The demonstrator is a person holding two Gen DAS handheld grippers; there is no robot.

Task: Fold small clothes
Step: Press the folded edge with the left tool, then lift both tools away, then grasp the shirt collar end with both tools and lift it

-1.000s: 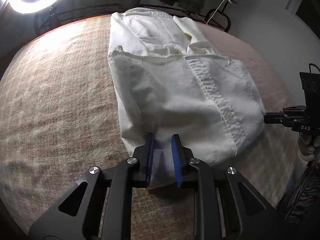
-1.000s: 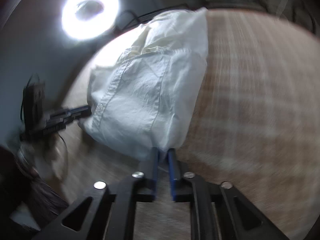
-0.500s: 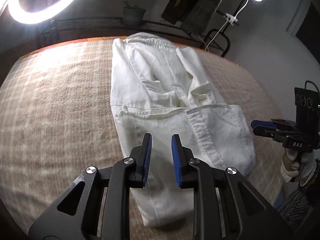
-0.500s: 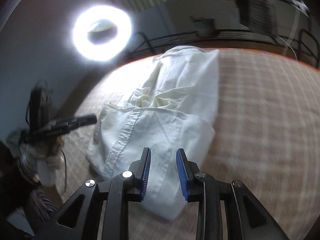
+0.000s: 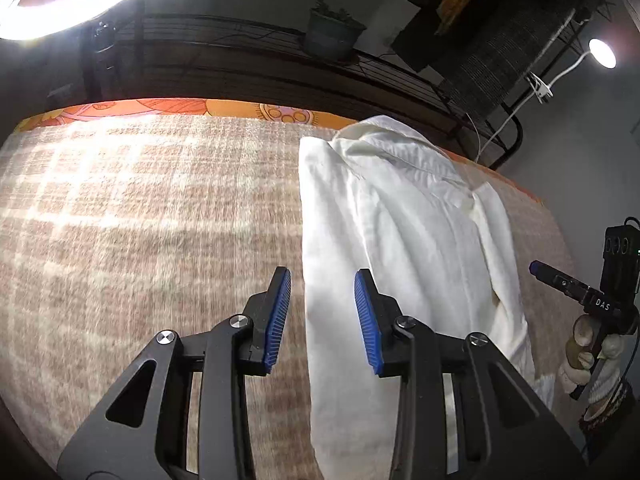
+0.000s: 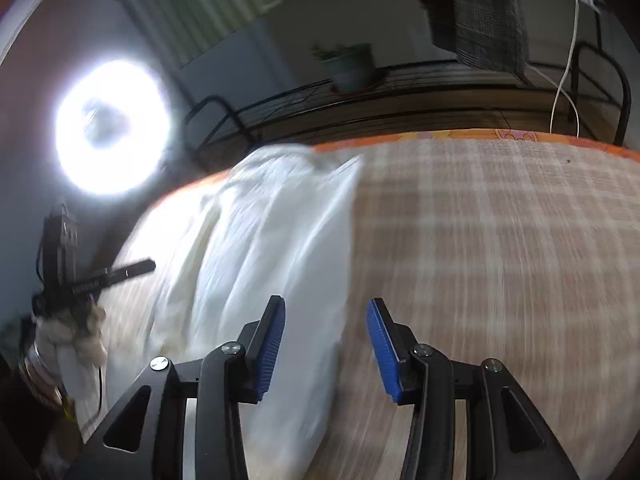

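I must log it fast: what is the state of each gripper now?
Left gripper: opening, holding nothing; the white shirt lies under it.
Right gripper: opening, holding nothing.

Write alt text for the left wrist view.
A folded white cotton garment lies lengthwise on a beige checked blanket, its left edge showing between the opening blue-padded jaws of the left gripper, which grip nothing. The right gripper hovers at far right.

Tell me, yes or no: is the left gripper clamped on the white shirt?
No. The left gripper hangs above the white shirt with its jaws opening and its blue pads pressing on no cloth.
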